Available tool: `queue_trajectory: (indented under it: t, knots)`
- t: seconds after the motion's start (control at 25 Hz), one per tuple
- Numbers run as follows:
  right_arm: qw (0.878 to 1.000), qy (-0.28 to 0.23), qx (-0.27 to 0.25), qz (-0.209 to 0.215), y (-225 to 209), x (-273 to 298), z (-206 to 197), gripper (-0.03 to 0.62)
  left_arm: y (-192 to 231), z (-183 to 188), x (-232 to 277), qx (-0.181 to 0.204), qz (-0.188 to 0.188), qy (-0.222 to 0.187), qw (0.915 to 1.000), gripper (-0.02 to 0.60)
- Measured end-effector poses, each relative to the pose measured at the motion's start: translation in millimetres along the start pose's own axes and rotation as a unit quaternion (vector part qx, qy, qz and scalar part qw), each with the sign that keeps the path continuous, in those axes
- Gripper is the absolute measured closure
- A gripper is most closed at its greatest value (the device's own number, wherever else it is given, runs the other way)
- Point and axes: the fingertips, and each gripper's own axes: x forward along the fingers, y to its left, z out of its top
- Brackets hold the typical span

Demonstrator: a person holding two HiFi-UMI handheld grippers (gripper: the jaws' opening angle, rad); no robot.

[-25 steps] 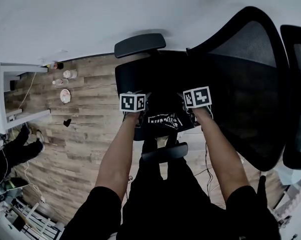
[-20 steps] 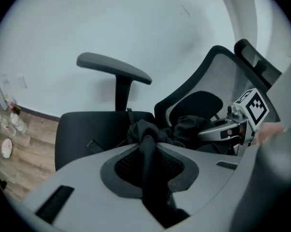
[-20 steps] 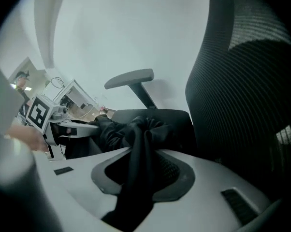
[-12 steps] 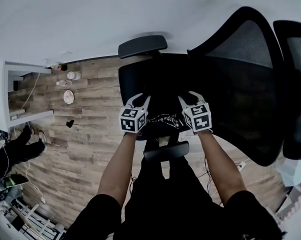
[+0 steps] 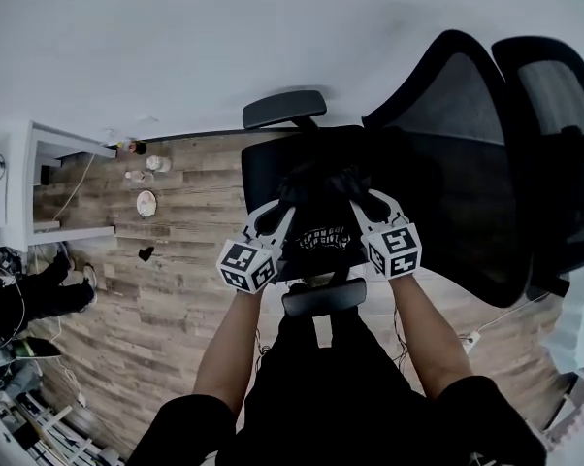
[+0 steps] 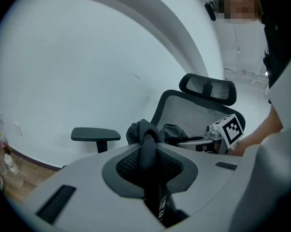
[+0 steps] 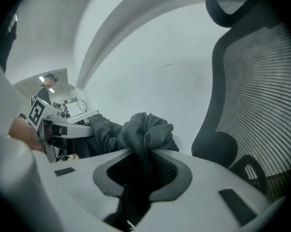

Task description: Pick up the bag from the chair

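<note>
Now that both grippers have come up, the bag [image 5: 320,223] hangs between them above the seat [image 5: 263,168] of the chair [image 5: 457,153].

From the head view, a second ago the left gripper [image 5: 279,207] and the right gripper [image 5: 363,202] were low at the front edge of the seat; now they are higher and tipped up, and the black bag is bunched between them over the middle of the seat. In the left gripper view, the jaws are pressed together on a fold of the bag's dark cloth, with an armrest [image 6: 95,134] behind. In the right gripper view, those jaws pinch another bunch of the same cloth, beside the mesh chair back [image 7: 261,105]. I think the pick-up is almost done: the bag looks off the seat, though I cannot see its bottom.
</note>
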Motion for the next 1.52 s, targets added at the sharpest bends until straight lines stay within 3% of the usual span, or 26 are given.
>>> queue_trajectory:
  t: [0.24, 0.52, 0.8, 1.04, 1.24, 1.52]
  knots:
    - [1.000, -0.024, -0.002, 0.017, 14.0, -28.0, 32.7, 0.510, -28.8, 38.5, -24.4, 0.012, -0.014, -0.032, 0.9993, 0.517]
    - [0.992, -0.120, -0.017, 0.018, 35.4, -76.4, 125.9, 0.510, -67.4, 139.4, -66.0, 0.066, -0.025, -0.118, 0.9905, 0.517]
    - [0.976, -0.208, -0.063, 0.011, 45.8, -124.5, 217.8, 0.510, -111.0, 232.9, -86.6, 0.153, -0.021, -0.190, 0.9695, 0.517]
    - [0.954, -0.288, -0.083, 0.009, 59.5, -174.1, 292.9, 0.510, -153.3, 306.9, -114.6, 0.211, -0.035, -0.258, 0.9421, 0.517]
    - [0.946, -0.310, -0.092, 0.004, 71.1, -203.4, 313.1, 0.510, -174.3, 326.0, -135.9, 0.219, -0.041, -0.287, 0.9317, 0.517]
    - [0.948, -0.302, -0.099, -0.007, 70.1, -204.2, 314.4, 0.510, -176.3, 328.4, -131.2, 0.210, -0.048, -0.271, 0.9381, 0.517]
